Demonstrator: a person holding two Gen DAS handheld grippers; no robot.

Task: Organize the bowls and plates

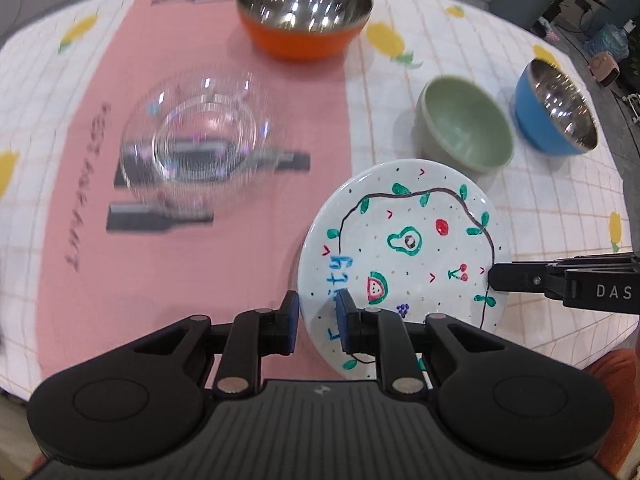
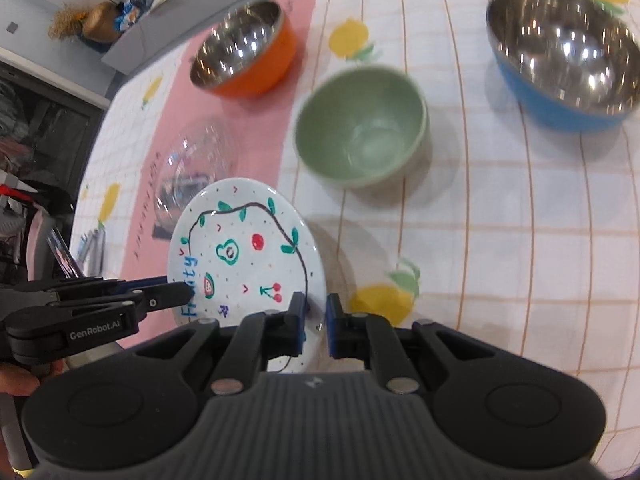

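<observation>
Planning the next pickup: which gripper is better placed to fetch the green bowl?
Probably right. Both grip the plate, but the green bowl sits beyond the right gripper side of it; the left gripper faces the glass bowl.

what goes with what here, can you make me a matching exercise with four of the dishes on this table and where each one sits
Things:
1. orange bowl
2. glass bowl
3. blue bowl
4. painted plate

Places or states:
A. gripped at its rim by both grippers
B. on the pink mat, over the printed bottles
C. far end of the pink mat
D. on the lemon cloth, just past the green bowl

Pairs: 1-C, 2-B, 3-D, 4-A

The left gripper and right gripper each straddle the plate's edge.
</observation>
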